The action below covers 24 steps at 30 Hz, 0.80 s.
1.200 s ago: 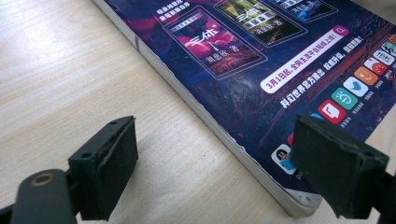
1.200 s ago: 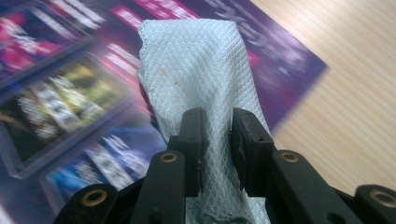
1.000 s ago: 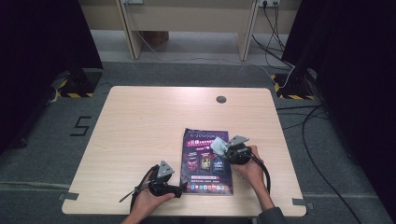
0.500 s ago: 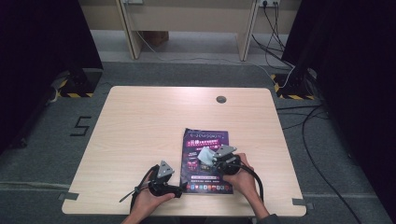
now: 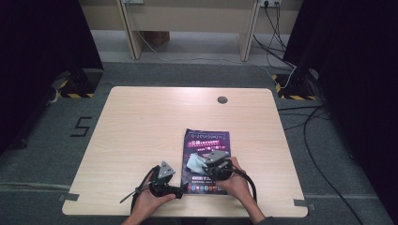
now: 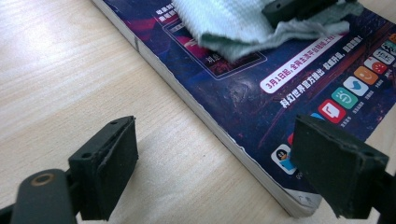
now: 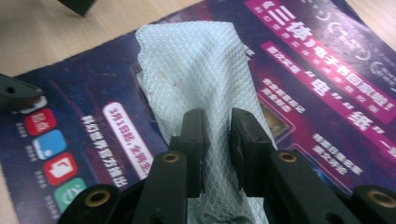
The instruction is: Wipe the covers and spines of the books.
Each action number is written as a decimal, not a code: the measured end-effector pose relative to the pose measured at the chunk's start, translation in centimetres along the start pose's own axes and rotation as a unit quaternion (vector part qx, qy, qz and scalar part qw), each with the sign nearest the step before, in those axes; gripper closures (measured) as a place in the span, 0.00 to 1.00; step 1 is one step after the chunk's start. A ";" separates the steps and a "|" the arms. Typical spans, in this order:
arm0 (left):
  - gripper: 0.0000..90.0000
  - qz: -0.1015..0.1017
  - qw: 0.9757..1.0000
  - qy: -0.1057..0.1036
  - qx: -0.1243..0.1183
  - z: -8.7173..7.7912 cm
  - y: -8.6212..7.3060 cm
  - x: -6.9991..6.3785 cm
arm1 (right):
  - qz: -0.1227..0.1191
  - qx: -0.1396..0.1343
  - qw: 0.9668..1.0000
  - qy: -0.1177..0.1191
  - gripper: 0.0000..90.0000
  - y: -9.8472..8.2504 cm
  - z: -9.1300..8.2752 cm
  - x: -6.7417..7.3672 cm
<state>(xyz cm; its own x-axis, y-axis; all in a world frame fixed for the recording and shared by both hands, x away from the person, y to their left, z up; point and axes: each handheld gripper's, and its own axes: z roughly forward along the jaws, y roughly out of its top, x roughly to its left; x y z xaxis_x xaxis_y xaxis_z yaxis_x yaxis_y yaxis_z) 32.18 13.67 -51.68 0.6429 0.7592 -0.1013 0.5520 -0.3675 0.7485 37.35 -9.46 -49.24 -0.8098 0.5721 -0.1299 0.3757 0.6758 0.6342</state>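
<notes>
Pale green waffle-weave cloth (image 7: 201, 70) lies bunched on the lower half of the magazine cover, pinched between my right fingers (image 7: 194, 135); the fabric fills the narrow gap between them and drapes forward onto the cover. From above, the cloth (image 5: 193, 162) sits just left of my right gripper (image 5: 212, 165), which is over the magazine's near half. In the left gripper view the cloth (image 6: 233, 25) shows at the top, with one black right finger resting on it.

The magazine (image 5: 206, 145) is dark purple with Chinese text and a row of app icons along its near edge, lying flat on the light wood worktop (image 5: 150, 122), near the front edge, right of centre. Its spine (image 6: 196, 102) faces my left gripper.

My left gripper (image 6: 224, 158) has its fingers spread wide with nothing between them but the magazine's near-left corner, not touching it; one finger is over bare wood, the other over the cover. From above, the left gripper (image 5: 180, 190) rests just beside that corner.
</notes>
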 end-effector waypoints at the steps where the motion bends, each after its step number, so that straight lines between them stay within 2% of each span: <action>1: 0.16 0.000 1.000 -0.001 0.000 0.0 0.0 0.0 | -0.003 0.003 1.000 -0.005 0.84 0.0 0.0 -0.2; 4: 0.16 0.000 1.000 0.000 0.000 0.0 0.0 0.0 | 0.008 0.012 1.000 -0.027 0.84 -0.4 -0.3 -1.2; 12: 0.16 -0.001 1.000 -0.003 0.001 0.0 0.0 0.1 | 0.046 0.023 0.997 -0.066 0.86 -1.8 -1.5 -4.1; 13: 0.16 -0.001 1.000 -0.003 0.002 0.0 0.0 0.1 | 0.051 0.020 0.996 -0.071 0.87 -2.0 -1.7 -4.5; 15: 0.16 0.000 1.000 -0.004 0.002 0.0 0.0 0.1 | 0.072 0.005 0.995 -0.068 0.87 -2.1 -2.4 -5.3; 18: 0.16 -0.001 1.000 -0.004 0.002 0.0 0.0 0.1 | 0.088 -0.016 0.993 -0.079 0.88 -2.3 -3.7 -6.2; 24: 0.16 0.001 1.000 -0.004 0.003 0.0 0.0 0.1 | 0.114 -0.048 0.987 -0.106 0.88 -2.8 -6.4 -8.1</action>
<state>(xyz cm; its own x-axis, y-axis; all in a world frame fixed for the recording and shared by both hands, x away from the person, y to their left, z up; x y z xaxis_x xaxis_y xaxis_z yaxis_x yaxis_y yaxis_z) 32.28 13.72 -51.67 0.6475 0.7548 -0.1052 0.5538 -0.3712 0.7453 40.02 -18.98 -45.05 -0.5932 0.7954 -0.1248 0.4844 0.4764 0.7338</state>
